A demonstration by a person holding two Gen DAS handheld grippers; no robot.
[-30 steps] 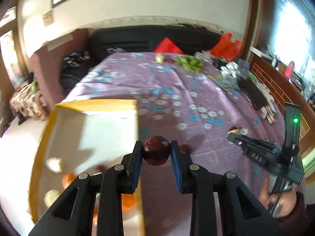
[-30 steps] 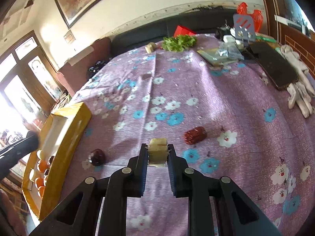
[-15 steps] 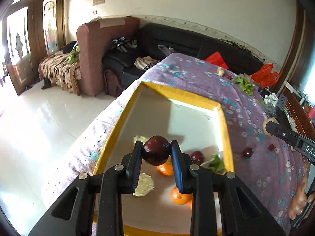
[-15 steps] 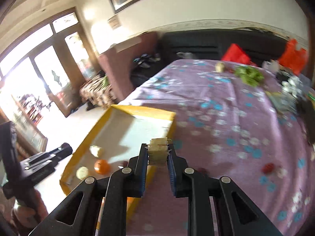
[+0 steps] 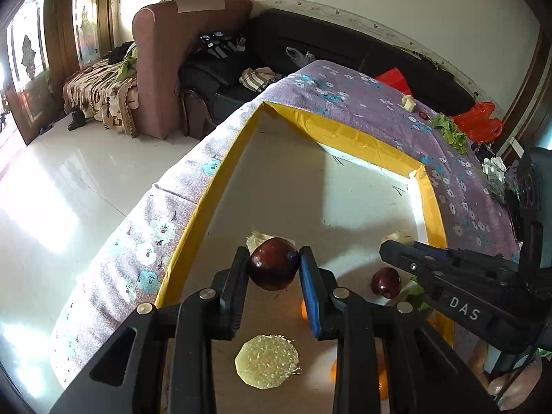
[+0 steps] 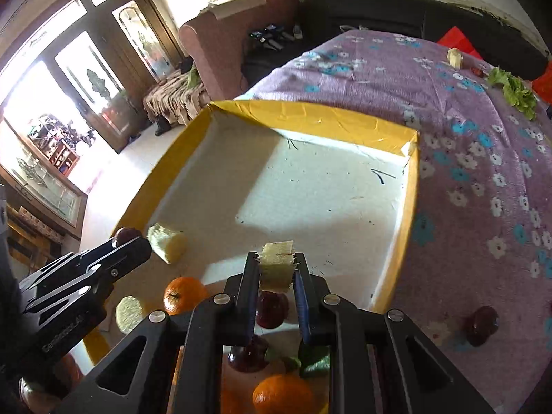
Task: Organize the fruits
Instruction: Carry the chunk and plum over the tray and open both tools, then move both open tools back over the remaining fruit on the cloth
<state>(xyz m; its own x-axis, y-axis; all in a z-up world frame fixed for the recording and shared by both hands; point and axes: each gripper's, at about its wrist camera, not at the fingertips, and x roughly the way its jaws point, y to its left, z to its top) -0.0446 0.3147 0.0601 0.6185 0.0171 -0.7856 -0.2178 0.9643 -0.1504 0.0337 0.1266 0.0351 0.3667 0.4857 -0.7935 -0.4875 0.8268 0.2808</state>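
Note:
My left gripper (image 5: 274,269) is shut on a dark red plum (image 5: 273,264), held over the yellow-rimmed white tray (image 5: 365,146). My right gripper (image 6: 276,269) is shut on a pale yellow fruit chunk (image 6: 277,262), also above the tray (image 6: 310,117). Inside the tray lie a round pale slice (image 5: 266,361), another plum (image 5: 385,282), oranges (image 6: 184,293) and a pale chunk (image 6: 169,243). The right gripper's black body (image 5: 459,293) shows at the right of the left wrist view; the left gripper (image 6: 79,279) shows at the left of the right wrist view.
The tray sits at the edge of a table under a purple flowered cloth (image 6: 476,131). One plum (image 6: 483,324) lies on the cloth right of the tray. Far off lie lettuce (image 6: 514,91) and a pale chunk (image 6: 454,57). A brown armchair (image 5: 179,55) and black sofa (image 5: 327,45) stand beyond.
Both grippers swung left from the open cloth to above the tray, each keeping its fruit. The left one sank a little closer to the tray floor.

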